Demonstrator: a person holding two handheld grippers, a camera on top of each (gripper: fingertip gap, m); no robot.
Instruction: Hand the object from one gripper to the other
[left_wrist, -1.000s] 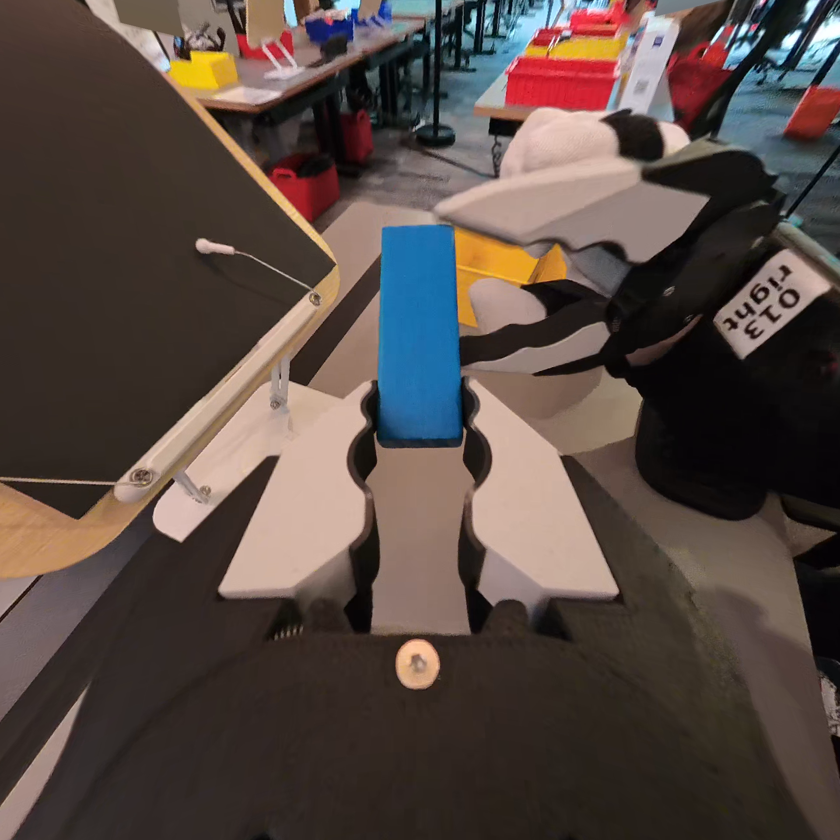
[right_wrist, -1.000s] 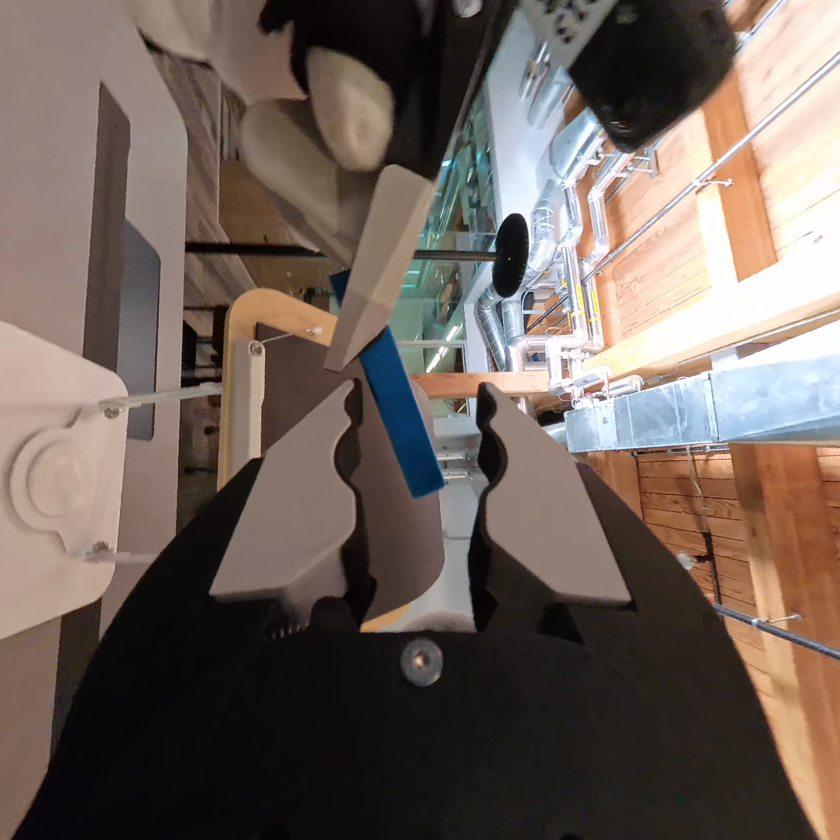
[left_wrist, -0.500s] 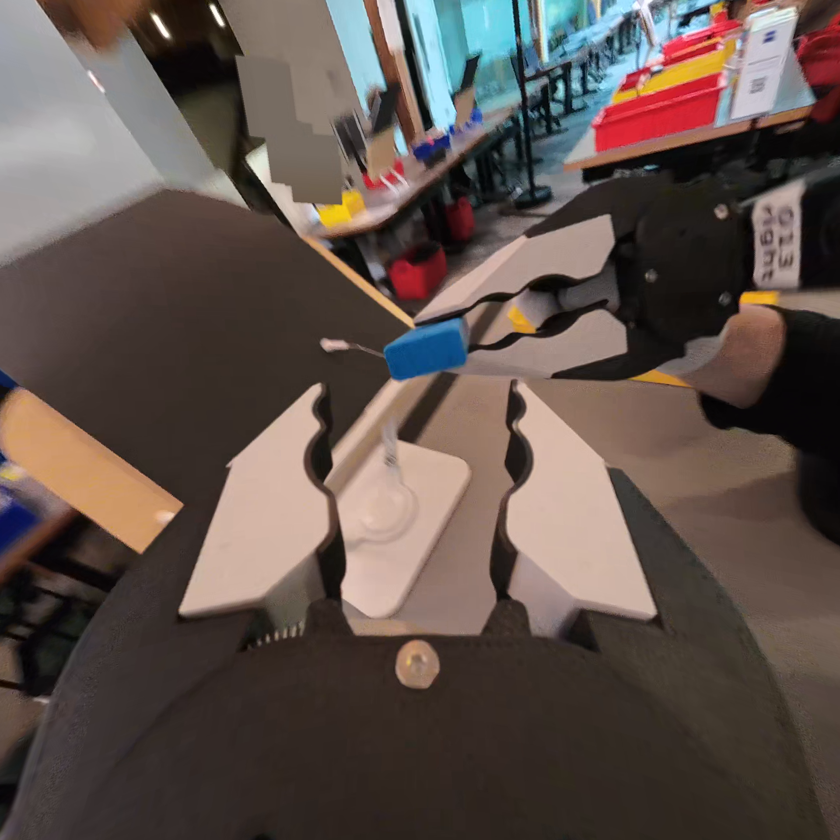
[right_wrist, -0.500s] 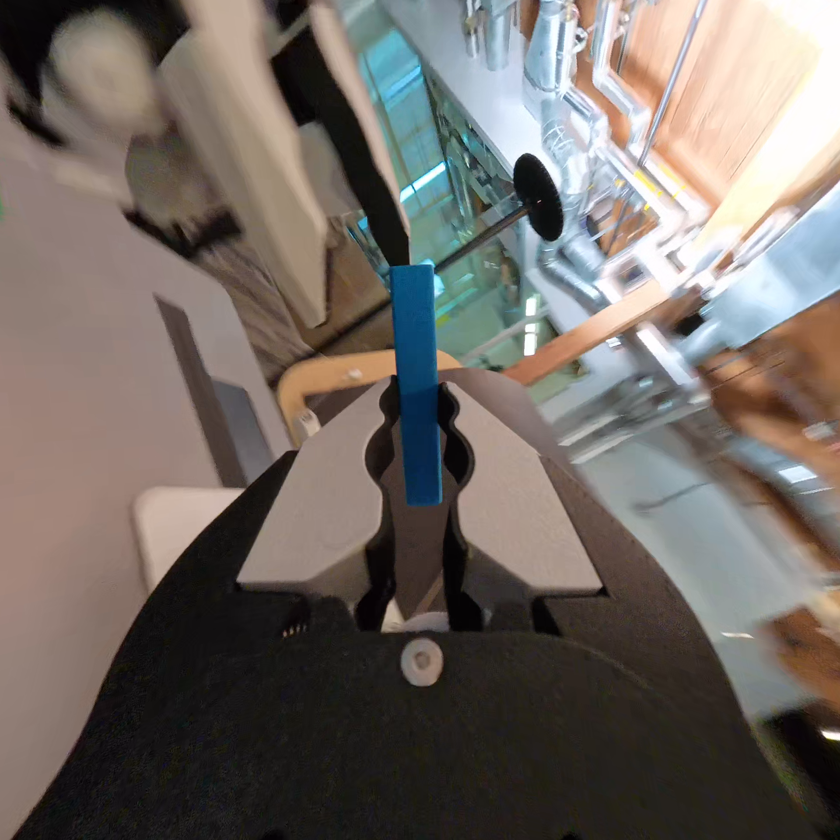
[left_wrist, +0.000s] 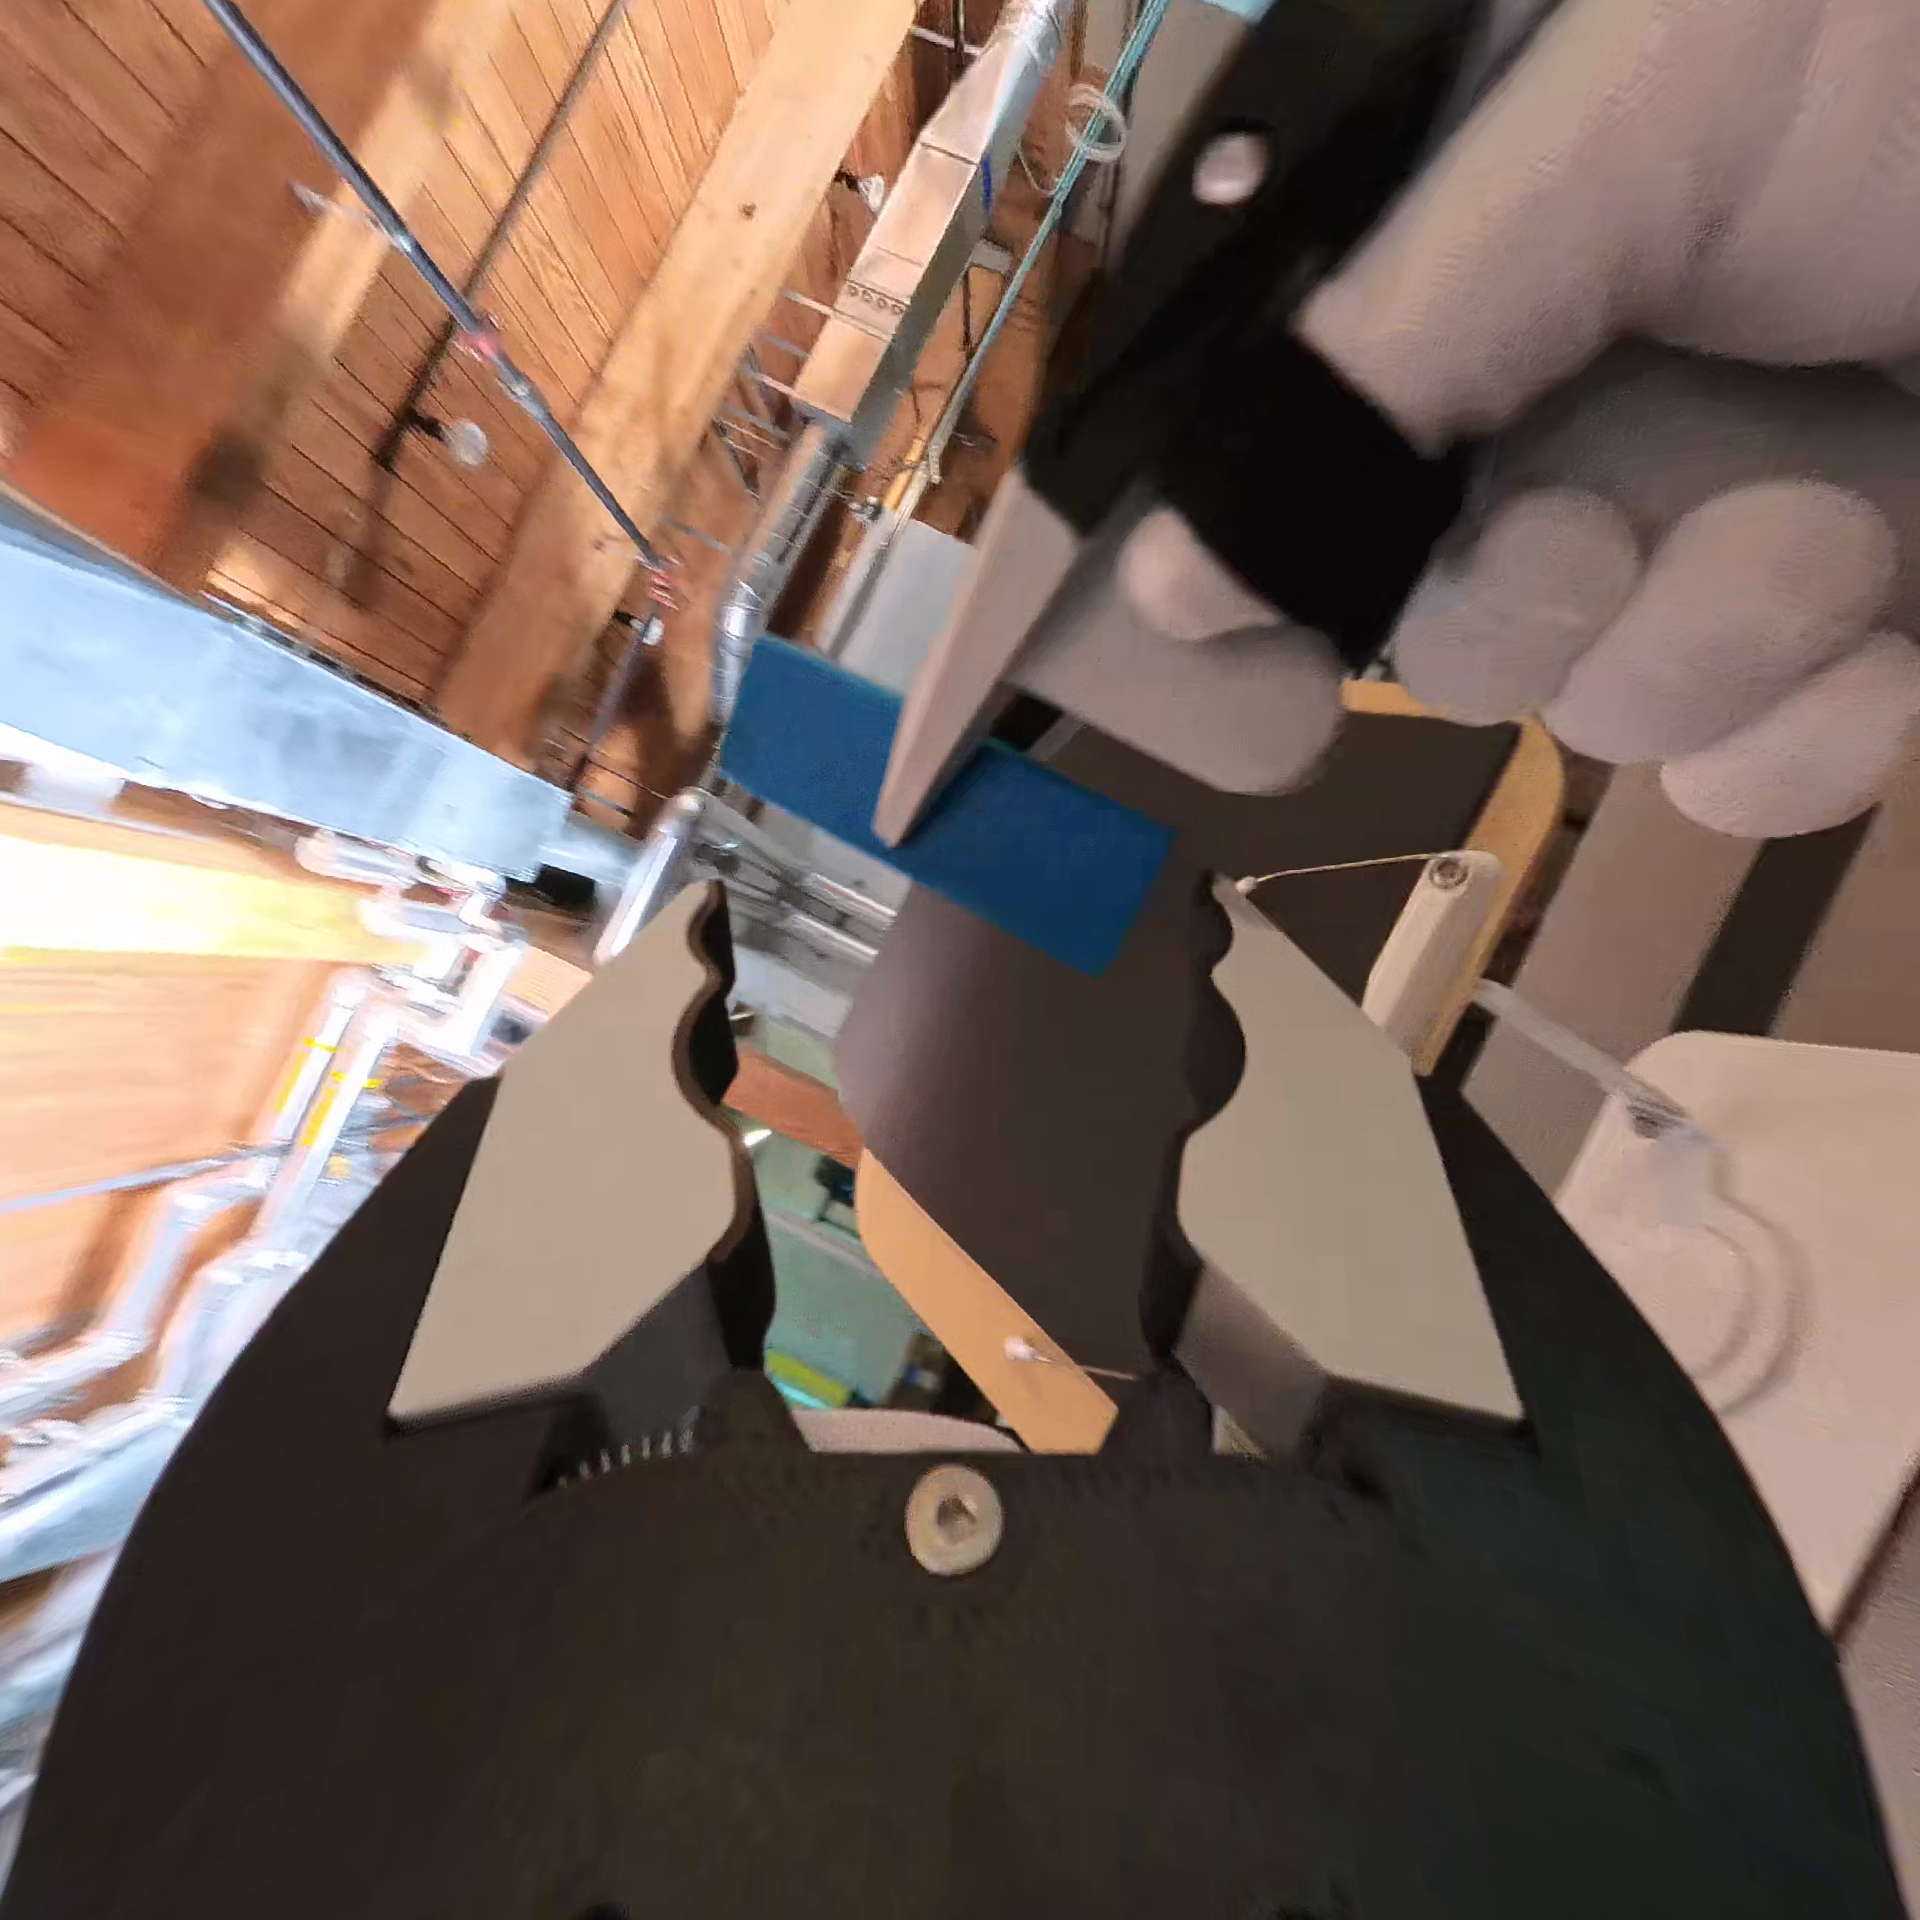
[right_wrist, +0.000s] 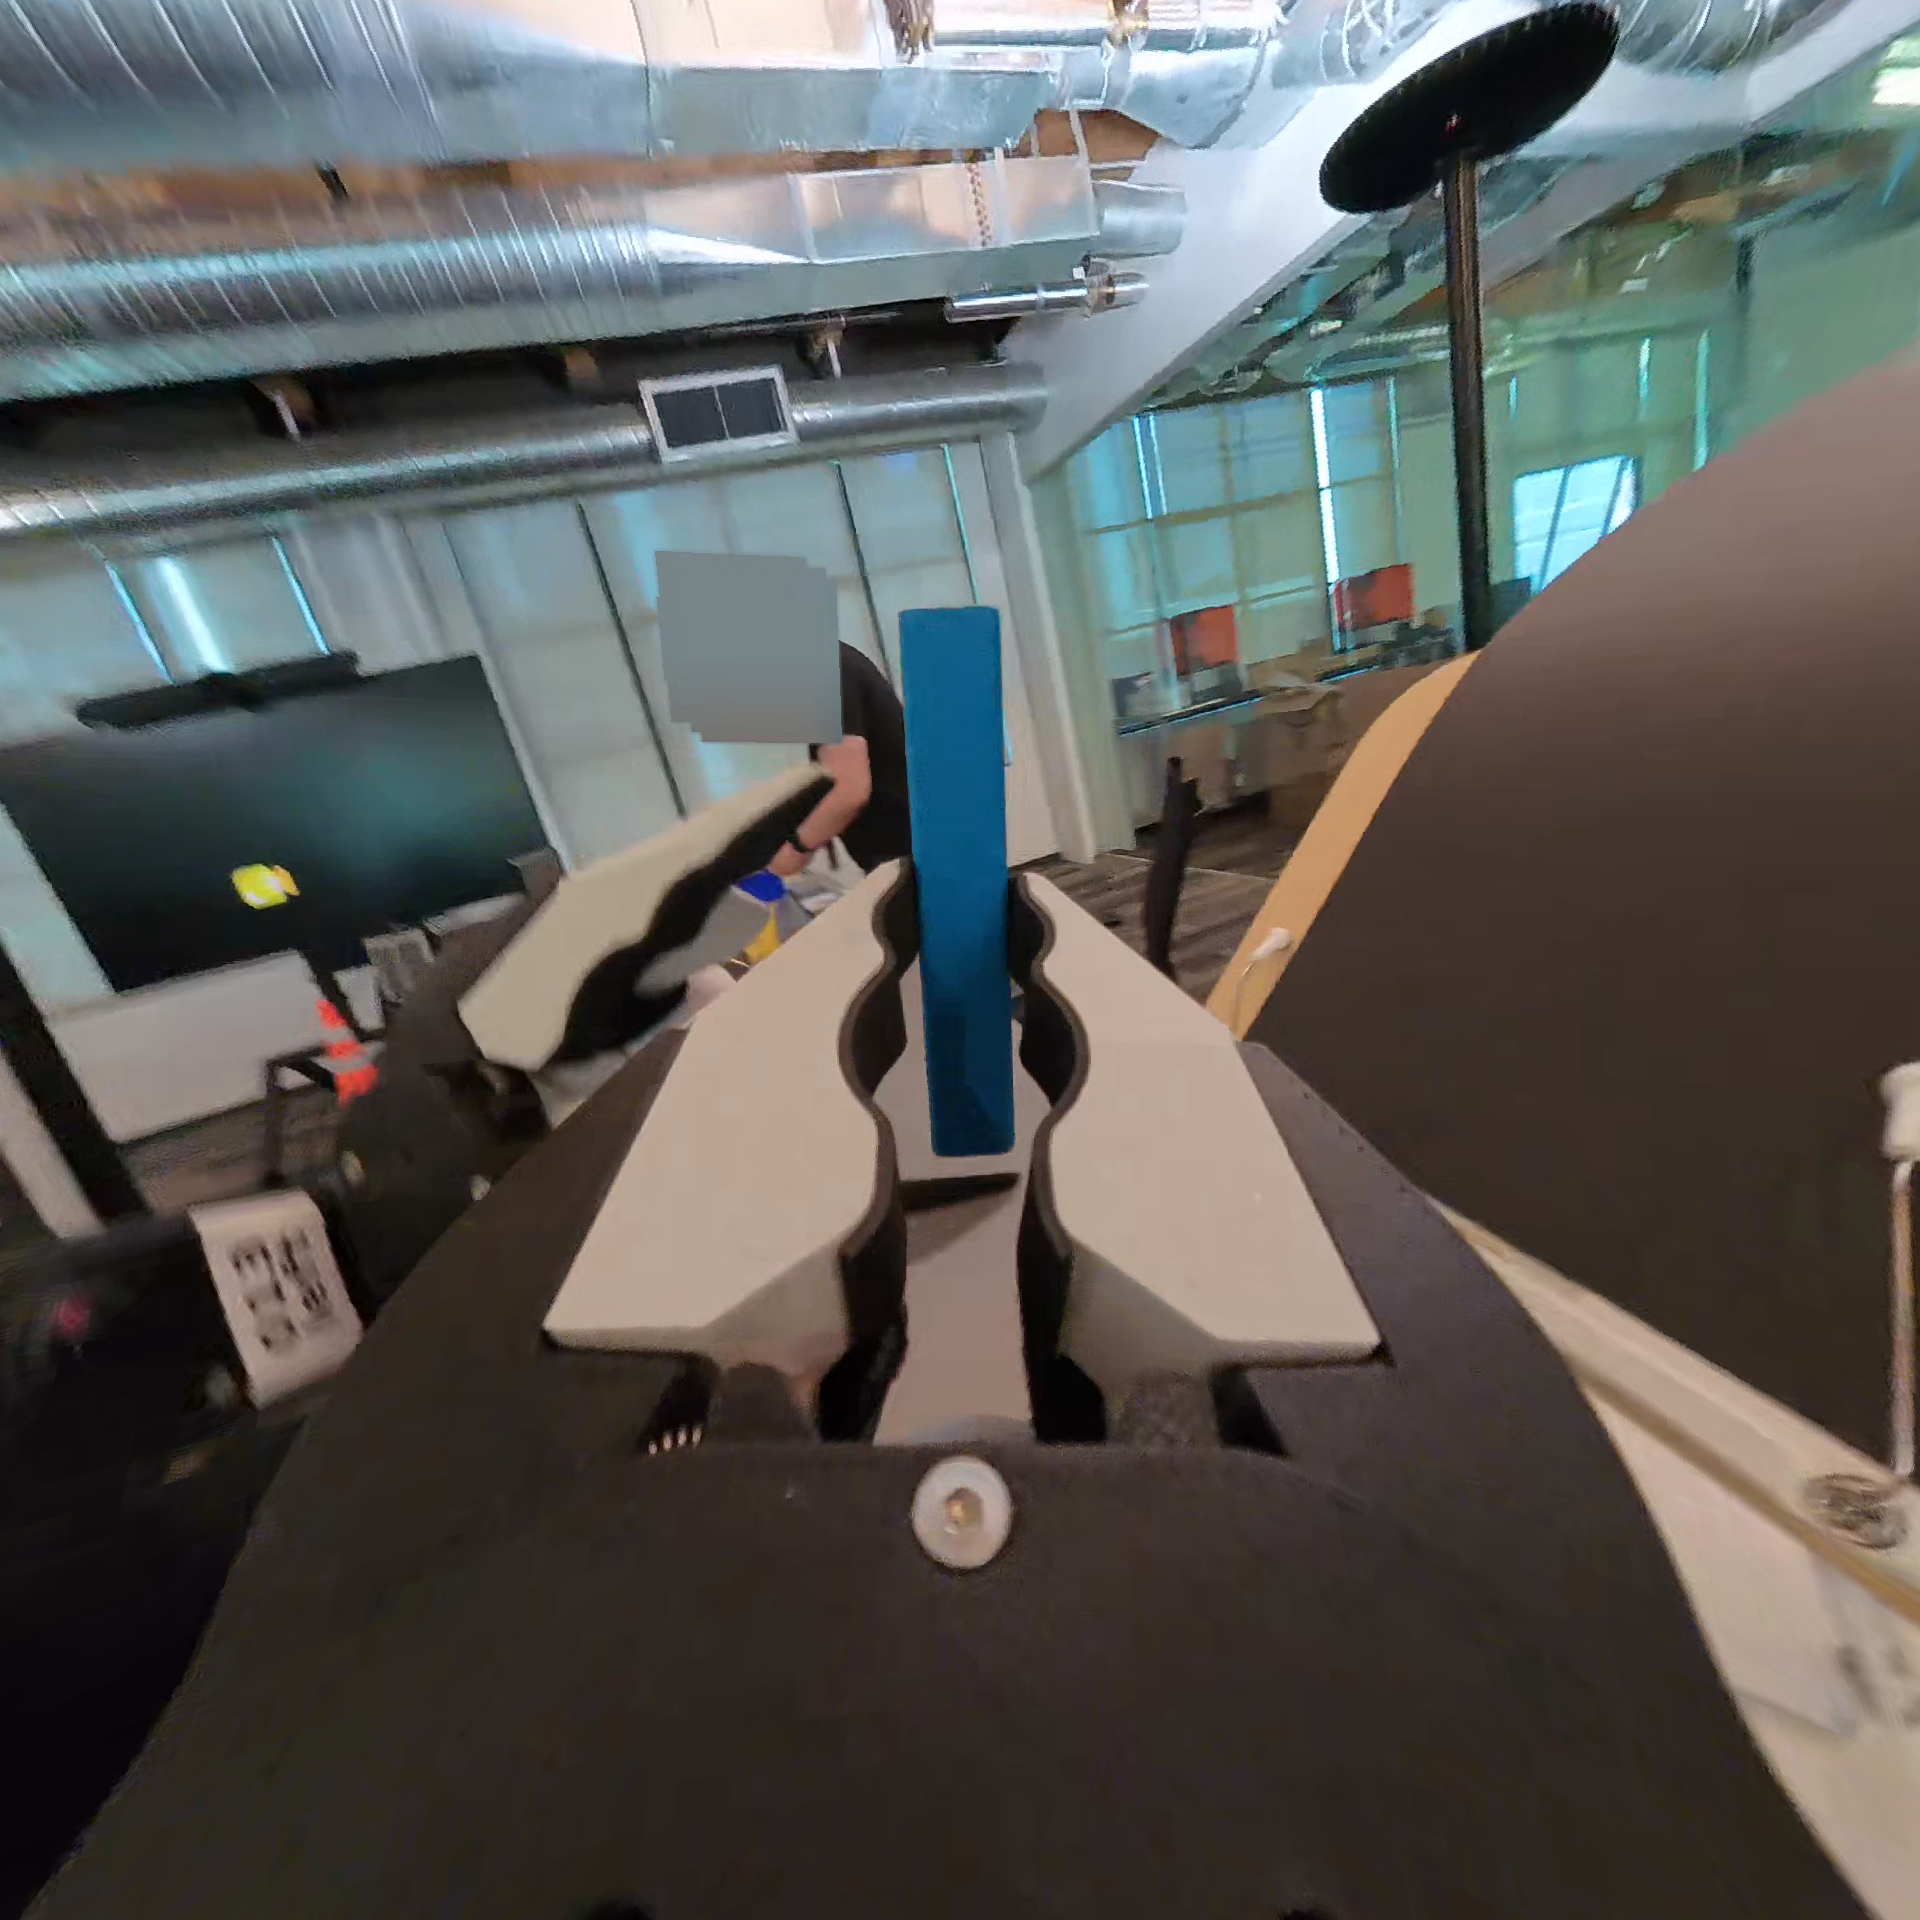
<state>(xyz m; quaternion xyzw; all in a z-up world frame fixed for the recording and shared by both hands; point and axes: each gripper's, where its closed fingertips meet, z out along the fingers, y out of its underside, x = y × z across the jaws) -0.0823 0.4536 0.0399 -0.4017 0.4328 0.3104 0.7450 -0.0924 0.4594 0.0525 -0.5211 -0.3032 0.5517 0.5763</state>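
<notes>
A long blue block (right_wrist: 951, 727) stands upright between my right gripper's (right_wrist: 958, 878) jaws, which are shut on its lower half. In the left wrist view the same block (left_wrist: 1039, 862) shows side-on, pinched by the right gripper's grey finger (left_wrist: 966, 665), with a white-gloved hand (left_wrist: 1662, 520) behind it. My left gripper (left_wrist: 961, 904) is open and empty, its tips just below the block and apart from it. In the right wrist view the left gripper's fingers (right_wrist: 582, 956) show to the left of the block, spread apart.
A black board with a wooden rim (right_wrist: 1662, 831) stands close on the right, on a white stand base (left_wrist: 1766, 1195). It also shows behind my left jaws (left_wrist: 1018, 1091). A person (right_wrist: 873, 748) and a dark screen (right_wrist: 260, 810) are farther back.
One second ago my left gripper was shut on the block with the right jaws open around it. The right gripper then shut on it, the left opened and drew back. Both views have swung upward.
</notes>
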